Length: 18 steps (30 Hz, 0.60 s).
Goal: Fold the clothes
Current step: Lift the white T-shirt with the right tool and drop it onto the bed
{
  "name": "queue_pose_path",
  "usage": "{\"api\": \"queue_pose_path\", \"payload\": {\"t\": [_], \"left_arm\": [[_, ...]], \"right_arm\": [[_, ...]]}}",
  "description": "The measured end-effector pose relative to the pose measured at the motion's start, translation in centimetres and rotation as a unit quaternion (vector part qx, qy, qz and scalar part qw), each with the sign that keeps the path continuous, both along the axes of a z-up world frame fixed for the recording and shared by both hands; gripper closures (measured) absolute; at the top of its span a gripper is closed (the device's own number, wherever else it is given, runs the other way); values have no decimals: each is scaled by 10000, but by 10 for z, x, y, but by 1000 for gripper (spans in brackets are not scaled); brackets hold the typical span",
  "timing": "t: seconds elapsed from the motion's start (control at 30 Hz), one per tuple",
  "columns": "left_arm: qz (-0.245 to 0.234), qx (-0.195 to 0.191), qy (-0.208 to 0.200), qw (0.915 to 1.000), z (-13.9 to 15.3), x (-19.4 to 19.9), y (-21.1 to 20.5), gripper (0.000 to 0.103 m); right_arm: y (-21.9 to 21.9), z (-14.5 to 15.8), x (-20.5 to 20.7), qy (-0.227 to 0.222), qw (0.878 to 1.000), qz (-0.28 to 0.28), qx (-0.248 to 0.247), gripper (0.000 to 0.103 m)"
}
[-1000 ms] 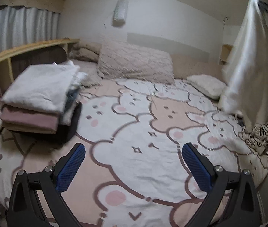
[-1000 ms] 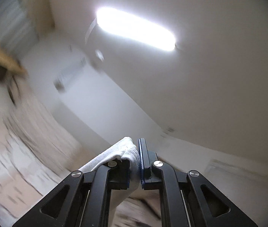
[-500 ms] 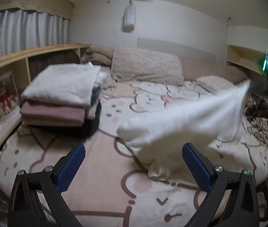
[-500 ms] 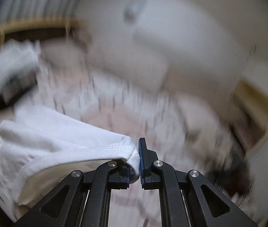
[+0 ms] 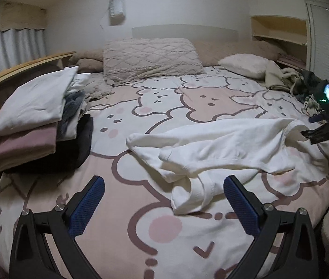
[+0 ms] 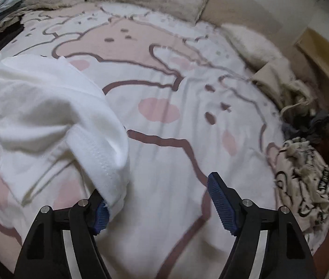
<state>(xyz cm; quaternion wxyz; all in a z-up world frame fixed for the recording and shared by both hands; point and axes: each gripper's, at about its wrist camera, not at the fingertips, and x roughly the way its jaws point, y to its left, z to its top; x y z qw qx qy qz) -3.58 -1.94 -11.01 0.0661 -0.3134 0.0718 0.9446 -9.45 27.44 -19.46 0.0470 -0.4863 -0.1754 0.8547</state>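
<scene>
The white garment (image 5: pixel 222 148) lies crumpled across the middle of the bed (image 5: pixel 122 227), on the cartoon-bear cover, with one thick hemmed edge bunched toward the near side and another reaching right. Off to the left a stack of folded clothes (image 5: pixel 31 121) sits by the wooden rail, and a heap of unfolded laundry (image 6: pixel 308 181) waits at the right edge. Judging from this, the step in hand is laying the piece out flat before any fold. The left gripper (image 5: pixel 164 209) hovers just short of the bunched edge, its jaws spread wide and holding nothing. The right gripper (image 6: pixel 157 202) also stands wide apart; a ribbed hem of the garment drapes over its left finger (image 6: pixel 100 216) but is not pinched. Next, each gripper probably needs to close on a separate corner or hem and draw the cloth apart, smoothing the twisted layers so the shape reads clearly.
</scene>
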Motion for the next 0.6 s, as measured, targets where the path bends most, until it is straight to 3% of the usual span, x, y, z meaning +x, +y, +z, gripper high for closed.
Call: {"api": "queue_pose_path", "payload": {"t": [0.1,0.17,0.23,0.33,0.4,0.5,0.6], "left_arm": [[-56,-9,-50,10000,-1,-8,-4,0],[-21,68,-64,10000,-3,-10,-7,0],[64,181,-28,9998,-4,-11,-9,0],[164,269,-35,9995,-4,-10,-11,0],[173,264,-15,9995,-3,-6,-11,0],[181,304,-34,9994,-4,0,-15,0],[214,363,-82,9991,-8,3,-19,0]], "right_arm": [[-13,9,29,444,9980,176,423,28],[-38,10,50,686,9925,637,780,42],[-70,7,70,862,9814,1139,1280,43],[-113,-15,84,755,9632,1577,2041,43],[-116,-27,84,525,9650,1388,2163,43],[-110,-30,86,511,9710,1298,1940,43],[-127,-31,90,728,9585,1689,2177,43]]}}
